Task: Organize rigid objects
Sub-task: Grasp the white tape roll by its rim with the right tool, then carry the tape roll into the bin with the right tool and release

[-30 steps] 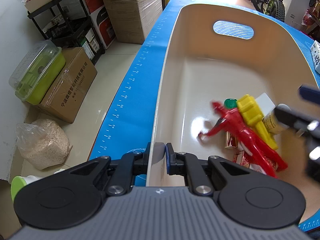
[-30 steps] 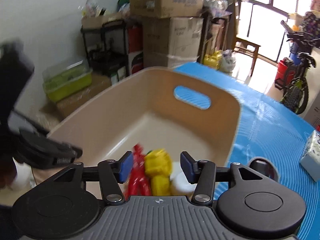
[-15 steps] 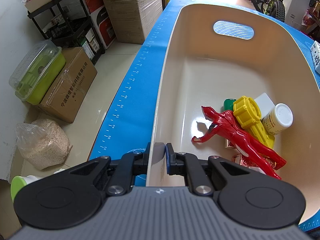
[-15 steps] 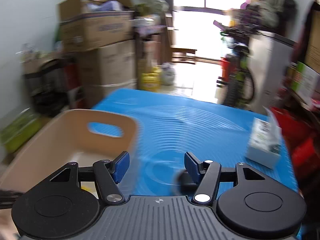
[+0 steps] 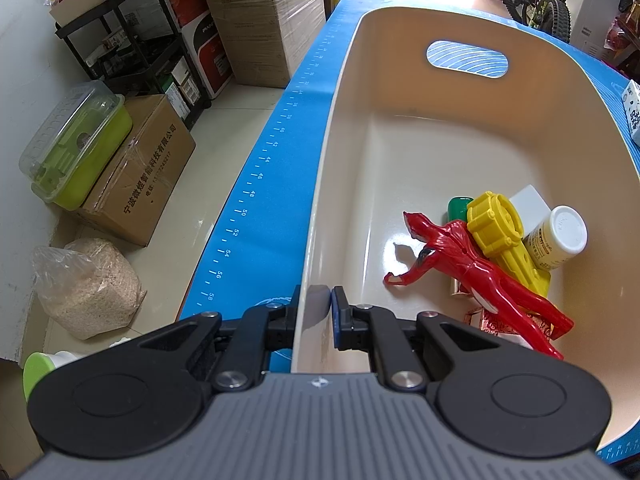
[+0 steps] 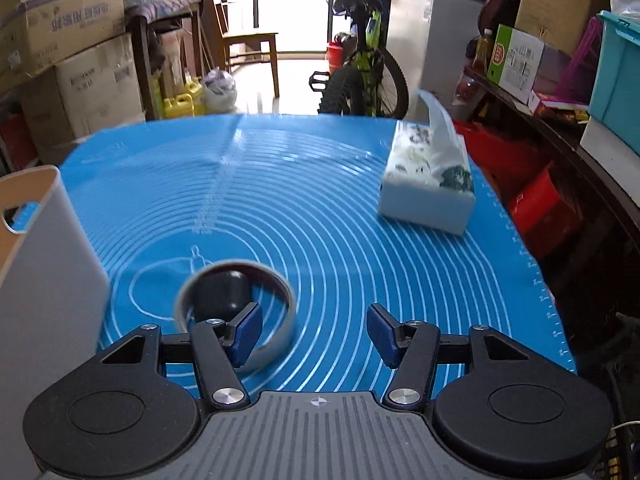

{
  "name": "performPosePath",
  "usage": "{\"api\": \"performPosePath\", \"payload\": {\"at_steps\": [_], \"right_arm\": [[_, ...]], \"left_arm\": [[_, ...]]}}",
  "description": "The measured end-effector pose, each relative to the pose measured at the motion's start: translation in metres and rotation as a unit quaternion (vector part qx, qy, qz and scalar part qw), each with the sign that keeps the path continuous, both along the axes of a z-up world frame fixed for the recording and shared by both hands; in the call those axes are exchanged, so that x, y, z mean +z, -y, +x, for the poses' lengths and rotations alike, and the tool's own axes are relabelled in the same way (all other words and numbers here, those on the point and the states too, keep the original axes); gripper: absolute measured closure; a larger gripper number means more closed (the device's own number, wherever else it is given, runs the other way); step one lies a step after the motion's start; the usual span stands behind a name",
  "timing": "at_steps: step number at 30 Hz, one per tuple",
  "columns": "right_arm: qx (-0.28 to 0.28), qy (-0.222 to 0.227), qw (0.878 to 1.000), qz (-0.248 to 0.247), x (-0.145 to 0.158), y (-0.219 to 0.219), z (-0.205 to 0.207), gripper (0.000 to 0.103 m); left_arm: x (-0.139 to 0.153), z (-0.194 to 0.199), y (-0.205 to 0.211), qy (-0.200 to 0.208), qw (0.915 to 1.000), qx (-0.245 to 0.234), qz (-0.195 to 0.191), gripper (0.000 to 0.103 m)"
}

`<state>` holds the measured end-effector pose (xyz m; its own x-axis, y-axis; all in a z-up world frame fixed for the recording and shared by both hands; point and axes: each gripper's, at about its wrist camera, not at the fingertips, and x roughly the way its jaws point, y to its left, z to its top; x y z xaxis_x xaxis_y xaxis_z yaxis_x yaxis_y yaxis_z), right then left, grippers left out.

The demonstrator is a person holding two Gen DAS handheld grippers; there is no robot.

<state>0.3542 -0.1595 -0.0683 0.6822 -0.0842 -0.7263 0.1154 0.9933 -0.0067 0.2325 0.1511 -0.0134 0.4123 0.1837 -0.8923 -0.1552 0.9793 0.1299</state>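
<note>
Nearest to us, the left gripper [image 5: 323,312] is clamped on the near rim of the cream plastic bin [image 5: 472,128], its blue pads pinching the wall from both sides. Inside the bin, piled toward its right side, lie a red plastic action figure [image 5: 476,276], a yellow ribbed plastic toy [image 5: 500,232] and a small bottle with a white cap [image 5: 560,236] (a green piece and a white block peek out behind them). In our right view, the right gripper [image 6: 314,334] hangs with its jaws partly apart, having just narrowed a little, and nothing is between them; a silvery metal ring [image 6: 236,312] with a dark object inside it sits on the blue silicone mat [image 6: 304,200] behind the left finger. Farther out a white tissue box [image 6: 428,180] rests on the mat. Beyond the table we see stacked cardboard boxes [image 6: 68,24], a wooden chair [image 6: 248,40], and a green bicycle [image 6: 364,64].
</note>
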Motion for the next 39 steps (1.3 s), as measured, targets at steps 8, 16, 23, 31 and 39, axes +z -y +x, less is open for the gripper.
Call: {"api": "performPosePath", "payload": {"at_steps": [8,16,23,31,39], "right_arm": [[0.014,-0.009,1.000,0.001,-0.022,-0.007,0.005,0.044],[0.038,-0.001,0.999,-0.002,-0.027,-0.017,0.006,0.077],[0.034,0.003,0.999,-0.006,-0.023,-0.016,0.003,0.088],[0.038,0.014,0.999,-0.011,-0.012,-0.015,-0.005,0.088],[0.045,0.040,0.998,-0.009,0.011,-0.018,-0.018,0.088]], "left_arm": [[0.000,0.000,-0.001,0.000,1.0000,-0.001,0.001,0.088],[-0.001,0.000,-0.001,-0.001,1.0000,-0.001,0.002,0.088],[-0.001,0.000,-0.001,-0.001,1.0000,-0.001,0.002,0.088],[-0.001,0.000,0.000,-0.001,1.0000,0.000,0.001,0.088],[-0.002,0.000,0.000,-0.001,1.0000,0.001,0.001,0.088]]}}
